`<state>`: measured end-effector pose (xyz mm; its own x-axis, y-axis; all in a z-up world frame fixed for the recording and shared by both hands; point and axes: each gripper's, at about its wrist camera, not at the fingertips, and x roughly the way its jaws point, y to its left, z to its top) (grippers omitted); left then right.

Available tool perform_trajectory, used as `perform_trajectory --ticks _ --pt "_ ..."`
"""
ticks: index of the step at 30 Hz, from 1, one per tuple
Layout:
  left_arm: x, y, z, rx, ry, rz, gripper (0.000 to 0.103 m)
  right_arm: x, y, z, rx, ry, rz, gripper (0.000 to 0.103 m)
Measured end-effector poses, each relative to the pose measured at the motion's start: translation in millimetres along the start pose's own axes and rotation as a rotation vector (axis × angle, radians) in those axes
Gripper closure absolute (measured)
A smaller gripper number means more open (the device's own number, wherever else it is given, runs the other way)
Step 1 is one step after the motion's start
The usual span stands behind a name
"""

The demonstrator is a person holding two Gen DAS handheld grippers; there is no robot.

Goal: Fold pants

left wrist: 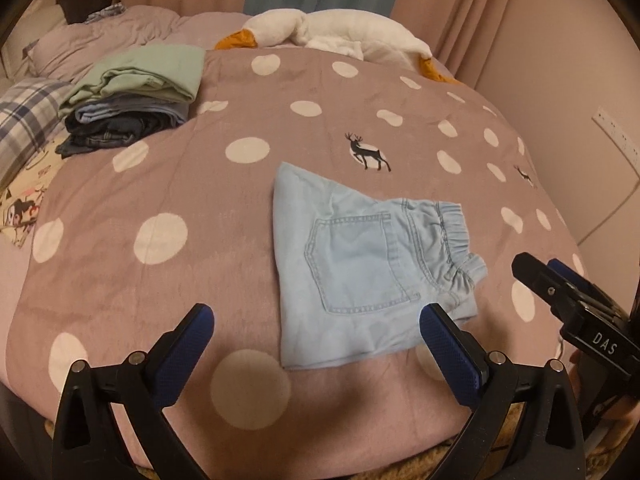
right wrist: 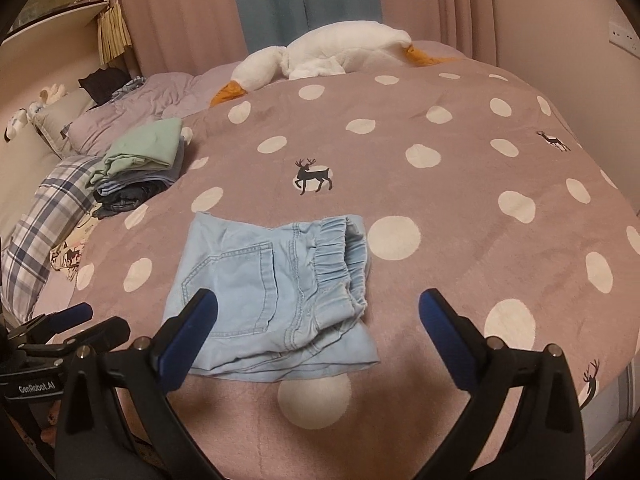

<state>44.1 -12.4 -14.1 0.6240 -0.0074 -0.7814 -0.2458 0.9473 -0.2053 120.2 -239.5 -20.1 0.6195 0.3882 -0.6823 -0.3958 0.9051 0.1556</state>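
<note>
Since the pants [left wrist: 360, 264] lie folded into a compact square near the front edge of the blanket [left wrist: 160, 288], both claws hang clear of them, likely because the fold looks done. Left gripper [left wrist: 316, 332] and right gripper [right wrist: 318, 320] each stand wide apart, holding nothing. One stack [left wrist: 132, 96] of about three folded garments waits well apart, probably the finished pile. One plush goose [right wrist: 340, 52] lies behind.

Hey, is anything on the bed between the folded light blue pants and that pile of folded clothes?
Nothing visible. Between the light blue pants and the pile of folded clothes lies only bare polka-dot blanket. Both the left claw and the right claw are open, hold nothing, and hover at the near edge of the pants.
</note>
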Motion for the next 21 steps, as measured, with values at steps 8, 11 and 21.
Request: perform_trajectory --ticks 8,11,21 --pt "-2.1 0.4 -0.2 0.001 0.001 0.004 0.001 -2.2 2.1 -3.2 -0.006 0.004 -0.003 0.001" --pt "-5.2 -1.6 0.1 0.007 -0.011 0.009 0.001 -2.0 3.0 -4.6 -0.005 0.011 0.009 0.001" --pt "-11.5 -4.4 0.6 0.01 -0.035 0.019 0.001 -0.7 5.4 -5.6 -0.006 0.015 0.016 0.001"
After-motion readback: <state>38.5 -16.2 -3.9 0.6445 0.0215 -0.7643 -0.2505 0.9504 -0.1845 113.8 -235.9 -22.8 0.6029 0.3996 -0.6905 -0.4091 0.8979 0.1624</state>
